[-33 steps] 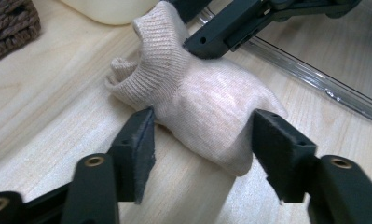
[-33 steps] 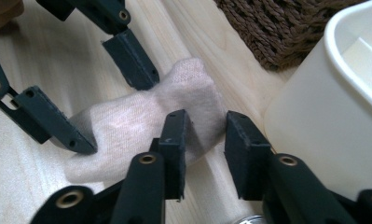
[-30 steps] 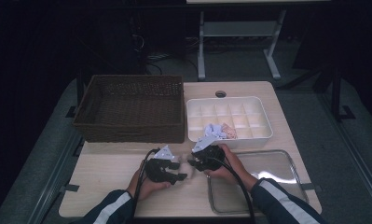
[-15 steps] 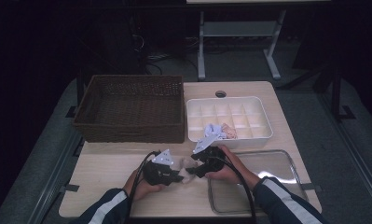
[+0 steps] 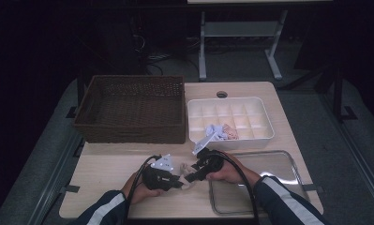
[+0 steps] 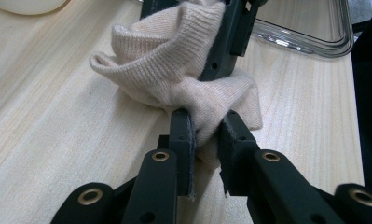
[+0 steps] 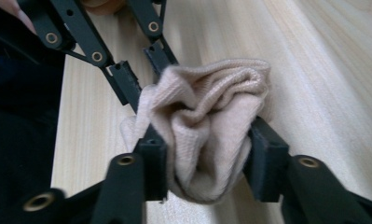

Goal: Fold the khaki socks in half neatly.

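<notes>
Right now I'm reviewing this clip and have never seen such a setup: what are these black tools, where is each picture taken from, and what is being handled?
No robot here: a person at a table holds a hand tool with two black jaws in each hand. The wide picture comes from a camera above the person's side, looking forward and down. There the left gripper and the right gripper meet over a small beige knitted cloth.

The other two pictures come from cameras riding on the tools, looking along their jaws. In the left gripper view the jaws pinch a fold of the cloth; in the right gripper view the jaws clamp the bunched cloth from both sides. Both have just been closing.

Also on the table: a brown wicker basket, a white divided tray holding small cloth pieces, and a metal tray.
</notes>
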A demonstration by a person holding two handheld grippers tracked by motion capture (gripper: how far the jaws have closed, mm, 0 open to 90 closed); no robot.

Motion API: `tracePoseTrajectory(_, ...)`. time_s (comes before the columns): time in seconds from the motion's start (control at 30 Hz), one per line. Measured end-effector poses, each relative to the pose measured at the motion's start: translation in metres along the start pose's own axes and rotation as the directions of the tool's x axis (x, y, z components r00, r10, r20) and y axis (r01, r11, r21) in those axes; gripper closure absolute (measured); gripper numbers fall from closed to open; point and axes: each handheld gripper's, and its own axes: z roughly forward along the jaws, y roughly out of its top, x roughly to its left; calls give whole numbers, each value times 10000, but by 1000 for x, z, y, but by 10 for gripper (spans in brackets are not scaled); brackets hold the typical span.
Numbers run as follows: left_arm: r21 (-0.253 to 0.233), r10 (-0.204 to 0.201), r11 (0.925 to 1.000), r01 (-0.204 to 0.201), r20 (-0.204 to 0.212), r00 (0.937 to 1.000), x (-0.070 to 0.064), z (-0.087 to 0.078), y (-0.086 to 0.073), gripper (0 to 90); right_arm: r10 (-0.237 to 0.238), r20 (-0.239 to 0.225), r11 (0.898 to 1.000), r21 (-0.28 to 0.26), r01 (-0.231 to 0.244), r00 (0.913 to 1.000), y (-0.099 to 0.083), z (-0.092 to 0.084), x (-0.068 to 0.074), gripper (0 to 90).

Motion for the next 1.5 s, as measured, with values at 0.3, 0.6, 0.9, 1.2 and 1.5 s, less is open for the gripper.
tracePoseTrajectory(0.3,-293,-136,9995,126,-359,9993,2,-15,-9,528,-130,577,9997,-196,142,9983,-1,-5,7,708)
tracePoseTrajectory(0.6,160,-352,9992,373,-1136,9929,12,-36,-37,231,-191,937,9994,-253,215,9954,-1,-10,11,724)
tracePoseTrajectory(0.9,-127,-518,9986,506,-1351,9895,27,-42,-44,185,-207,1282,9972,-689,297,9915,3,-22,14,730)
tracePoseTrajectory(1.2,-535,-100,9986,-8,-2015,9794,30,-40,-52,174,-274,1549,9962,-771,397,9876,4,-27,13,732)
tracePoseTrajectory(1.5,-1897,-527,9808,444,-389,9978,4,-38,-16,277,-159,1765,9962,-815,307,9842,7,-28,21,732)
